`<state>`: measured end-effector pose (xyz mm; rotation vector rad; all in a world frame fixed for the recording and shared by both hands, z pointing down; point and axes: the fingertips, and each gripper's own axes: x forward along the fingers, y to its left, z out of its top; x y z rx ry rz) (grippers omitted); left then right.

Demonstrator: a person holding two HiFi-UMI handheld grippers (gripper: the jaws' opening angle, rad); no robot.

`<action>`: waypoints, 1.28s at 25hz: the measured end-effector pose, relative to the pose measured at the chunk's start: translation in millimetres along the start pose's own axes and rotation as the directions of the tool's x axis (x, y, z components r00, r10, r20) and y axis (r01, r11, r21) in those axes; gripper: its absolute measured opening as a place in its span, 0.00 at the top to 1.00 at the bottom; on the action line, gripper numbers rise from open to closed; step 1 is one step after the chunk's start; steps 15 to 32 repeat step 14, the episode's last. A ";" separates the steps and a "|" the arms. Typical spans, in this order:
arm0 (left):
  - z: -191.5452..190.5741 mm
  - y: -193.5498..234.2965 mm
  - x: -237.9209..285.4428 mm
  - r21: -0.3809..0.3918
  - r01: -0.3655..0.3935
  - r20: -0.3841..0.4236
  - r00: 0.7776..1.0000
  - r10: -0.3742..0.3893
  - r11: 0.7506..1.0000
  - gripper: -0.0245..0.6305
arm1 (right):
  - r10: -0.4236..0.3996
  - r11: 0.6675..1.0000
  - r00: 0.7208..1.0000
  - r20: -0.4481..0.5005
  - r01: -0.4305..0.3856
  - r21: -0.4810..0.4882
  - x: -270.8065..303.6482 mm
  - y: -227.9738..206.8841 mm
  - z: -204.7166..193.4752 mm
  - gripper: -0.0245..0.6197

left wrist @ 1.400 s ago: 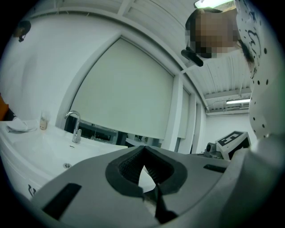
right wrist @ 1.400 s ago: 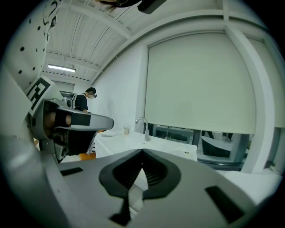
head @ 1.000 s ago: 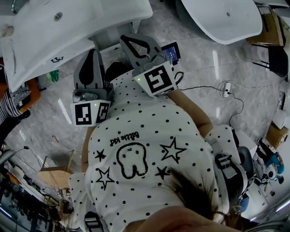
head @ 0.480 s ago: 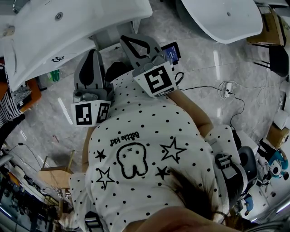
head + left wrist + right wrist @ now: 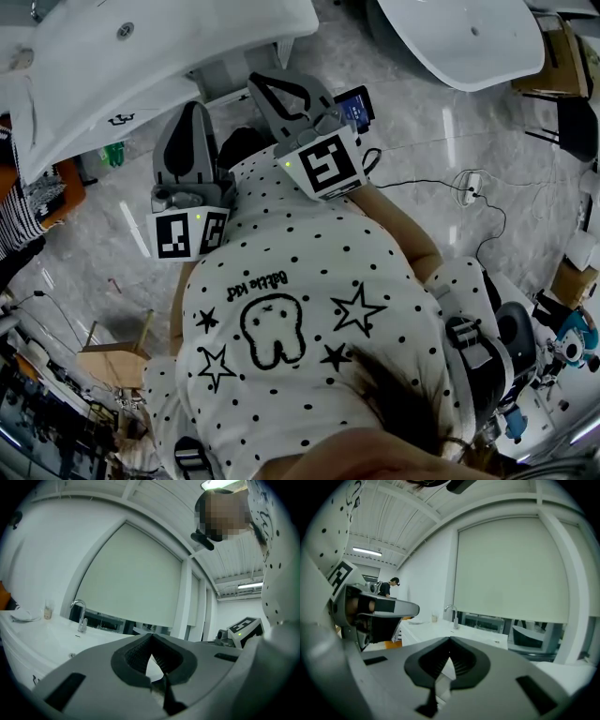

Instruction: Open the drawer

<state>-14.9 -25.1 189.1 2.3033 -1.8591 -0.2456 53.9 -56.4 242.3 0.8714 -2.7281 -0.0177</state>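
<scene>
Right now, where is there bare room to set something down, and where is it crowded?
Free: the white counter right of its drain, and the marble floor between counter and white basin. Crowded: floor at right, with the cable and power strip; lower left corner, with wooden clutter.

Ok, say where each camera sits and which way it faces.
Head view: on the person's head, facing steeply down at floor and counter; shirt, left claw, right claw show.
Left gripper view: on the left claw, facing toward faucet and blind; shut jaws, shirt show.
Right gripper view: on the right claw, facing across the counter; shut jaws, left claw show.
Shared: both gripper views show faucet and blind.
</scene>
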 end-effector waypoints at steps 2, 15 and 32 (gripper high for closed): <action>0.7 2.0 -2.0 0.002 -0.004 0.002 1.000 0.004 1.000 0.96 | 0.006 1.000 1.000 0.001 -0.006 -0.006 1.4 2.5 0.4 0.94; 3.8 14.0 -3.6 -0.005 -0.013 0.003 1.000 0.013 1.000 0.96 | 0.011 1.000 1.000 -0.005 -0.011 -0.004 11.5 6.7 2.0 0.94; 3.8 14.0 -3.6 -0.005 -0.013 0.003 1.000 0.013 1.000 0.96 | 0.011 1.000 1.000 -0.005 -0.011 -0.004 11.5 6.7 2.0 0.94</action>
